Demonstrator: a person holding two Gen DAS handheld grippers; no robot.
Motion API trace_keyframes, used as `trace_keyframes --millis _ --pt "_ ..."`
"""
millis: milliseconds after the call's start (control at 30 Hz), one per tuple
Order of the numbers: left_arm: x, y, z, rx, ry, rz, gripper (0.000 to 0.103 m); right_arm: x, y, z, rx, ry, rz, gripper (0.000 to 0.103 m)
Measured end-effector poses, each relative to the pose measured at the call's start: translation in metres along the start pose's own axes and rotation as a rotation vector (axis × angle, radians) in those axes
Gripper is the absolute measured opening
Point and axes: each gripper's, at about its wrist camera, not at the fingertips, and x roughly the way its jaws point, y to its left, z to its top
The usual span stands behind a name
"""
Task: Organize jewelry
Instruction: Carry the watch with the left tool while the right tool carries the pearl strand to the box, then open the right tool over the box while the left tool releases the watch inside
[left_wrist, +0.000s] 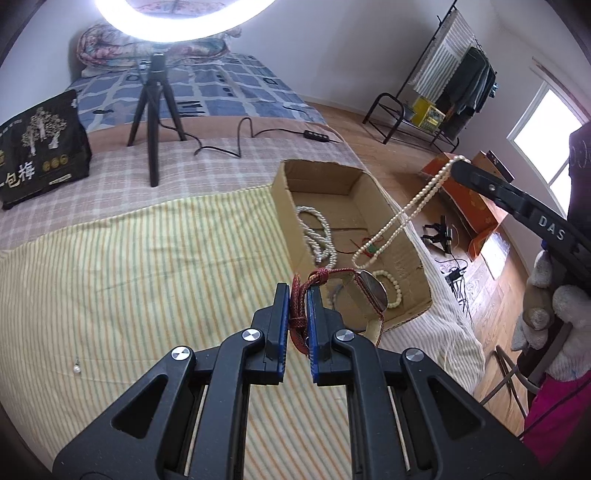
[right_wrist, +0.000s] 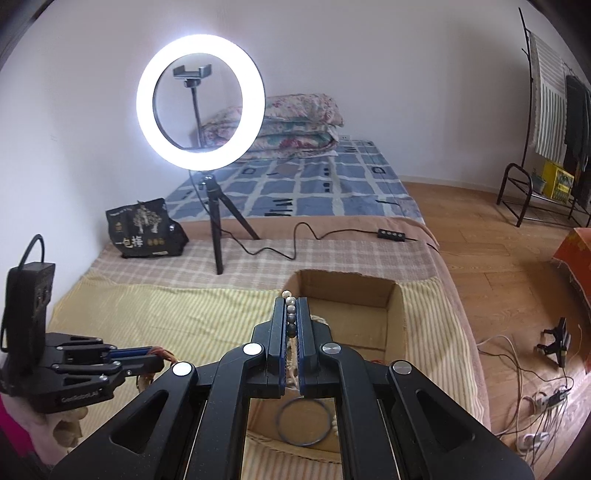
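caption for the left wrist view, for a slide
Left gripper clamps a red watch strap while a pearl necklace dangles over the cardboard box.

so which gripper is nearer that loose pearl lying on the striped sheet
Left. The left gripper is over the sheet, with the loose pearl off to its left. The right gripper is farther, beyond the cardboard box.

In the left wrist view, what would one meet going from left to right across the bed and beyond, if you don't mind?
Black bag → loose pearl pendant → tripod → left gripper holding the red strap → cardboard box → right gripper dangling the pearl necklace.
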Motion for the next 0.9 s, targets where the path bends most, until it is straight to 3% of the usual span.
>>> trace_keyframes --millis 367,900 --pt "0.040 -0.042 0.004 0.049 0.032 -0.018 0.007 0.029 -0.035 0.003 0.014 0.041 -0.052 0.003" --pt "0.075 -0.055 -0.003 0.072 0.076 0.011 0.007 0.073 -0.069 -0.004 0.055 0.098 -0.083 0.003"
